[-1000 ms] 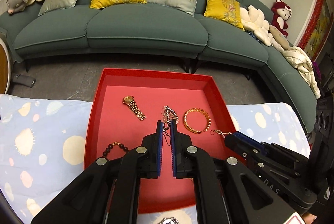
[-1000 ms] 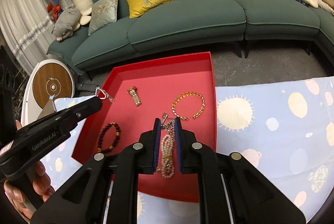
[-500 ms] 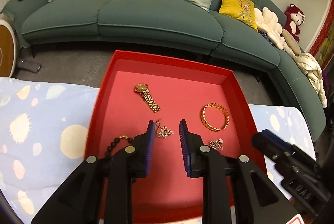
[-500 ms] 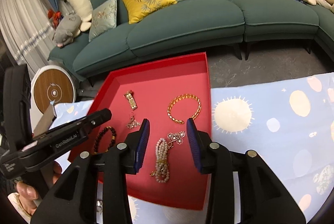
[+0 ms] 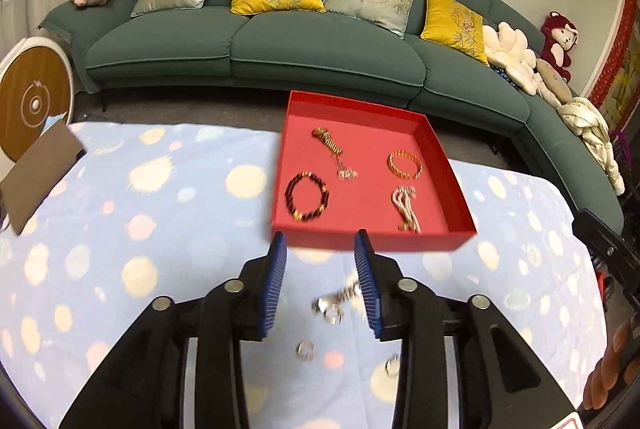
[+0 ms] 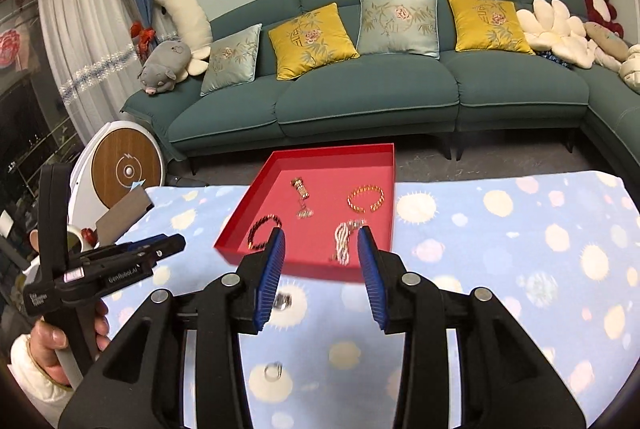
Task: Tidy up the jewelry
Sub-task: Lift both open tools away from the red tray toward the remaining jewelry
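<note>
Left gripper (image 5: 321, 247): fingers spread wide, holding nothing, hovering over the blue dotted blanket (image 5: 120, 229) just short of the red tray (image 5: 440, 149).
Right gripper (image 6: 321, 243): fingers spread as well, empty, pointed at the tray's near edge.
In the tray: a gold watch (image 5: 329, 141), a small silver chain (image 5: 346, 173), a gold bangle (image 5: 405, 165), a dark bead bracelet (image 5: 307, 195) and a pearl strand (image 5: 407, 204), each lying apart from the others.
Left to sort: a silver watch or bracelet (image 5: 338, 302), blurred so I cannot say which, lies on the blanket between the left fingers; two small rings (image 5: 306, 351) lie nearer the camera.
Handling: these pieces look light, limp in the links and slippery in the metal. The rings are tiny and sit low in soft fabric, so a pinch risks catching cloth.
Where to hold: take the silver piece across its band near the middle; take a ring across its hoop, straight down.
</note>
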The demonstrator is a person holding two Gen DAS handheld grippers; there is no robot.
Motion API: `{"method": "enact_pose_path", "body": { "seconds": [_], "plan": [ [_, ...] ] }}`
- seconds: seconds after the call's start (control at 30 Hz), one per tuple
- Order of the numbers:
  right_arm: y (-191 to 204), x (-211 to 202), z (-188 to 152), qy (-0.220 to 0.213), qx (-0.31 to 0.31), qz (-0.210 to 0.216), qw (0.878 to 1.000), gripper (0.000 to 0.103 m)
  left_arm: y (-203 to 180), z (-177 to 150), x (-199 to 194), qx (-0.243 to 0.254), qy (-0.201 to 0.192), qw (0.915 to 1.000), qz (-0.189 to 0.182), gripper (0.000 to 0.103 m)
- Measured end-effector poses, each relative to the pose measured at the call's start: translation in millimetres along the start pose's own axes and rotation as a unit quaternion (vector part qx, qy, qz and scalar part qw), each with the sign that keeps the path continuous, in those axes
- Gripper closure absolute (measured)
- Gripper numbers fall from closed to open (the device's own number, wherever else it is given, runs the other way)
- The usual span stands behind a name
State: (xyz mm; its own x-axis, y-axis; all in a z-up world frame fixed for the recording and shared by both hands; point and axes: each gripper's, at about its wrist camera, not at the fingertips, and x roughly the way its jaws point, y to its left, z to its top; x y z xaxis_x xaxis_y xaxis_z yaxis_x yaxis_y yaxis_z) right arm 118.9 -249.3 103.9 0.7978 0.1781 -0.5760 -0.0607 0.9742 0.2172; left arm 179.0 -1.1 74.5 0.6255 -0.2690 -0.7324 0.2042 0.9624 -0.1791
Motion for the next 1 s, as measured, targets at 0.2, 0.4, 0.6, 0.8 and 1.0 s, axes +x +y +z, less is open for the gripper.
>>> {"method": "enact_pose_path", "body": {
  "seconds": [0.2, 0.4, 0.6, 0.8, 1.0],
  "plan": [
    [10.8, -25.6, -47.7, 0.021, 0.011, 0.0, 1.0, 0.067, 9.7, -43.1, -23.1, -0.009, 0.005, 0.9999, 0.011, 0.061],
    [29.4, -7.9, -76.6, 0.063, -0.019, 0.002, 0.998, 0.067, 20.3, -70.4, -17.1, -0.026, 0.021, 0.9994, 0.012, 0.061],
    [41.7, 16.6, -89.5, 0.093, -0.027, 0.006, 0.995, 0.067, 25.0, -77.7, 0.0, -0.018, 0.035, 0.9989, 0.027, 0.061],
    [56.7, 36.3, -92.6, 0.109, -0.037, 0.016, 0.993, 0.067, 19.8, -83.9, 19.2, -0.013, 0.062, 0.9979, 0.015, 0.061],
    [64.2, 43.0, -91.1, 0.114, -0.041, 0.02, 0.992, 0.067, 6.9, -93.7, 52.2, 0.001, 0.086, 0.9961, 0.018, 0.061]
  ]
}}
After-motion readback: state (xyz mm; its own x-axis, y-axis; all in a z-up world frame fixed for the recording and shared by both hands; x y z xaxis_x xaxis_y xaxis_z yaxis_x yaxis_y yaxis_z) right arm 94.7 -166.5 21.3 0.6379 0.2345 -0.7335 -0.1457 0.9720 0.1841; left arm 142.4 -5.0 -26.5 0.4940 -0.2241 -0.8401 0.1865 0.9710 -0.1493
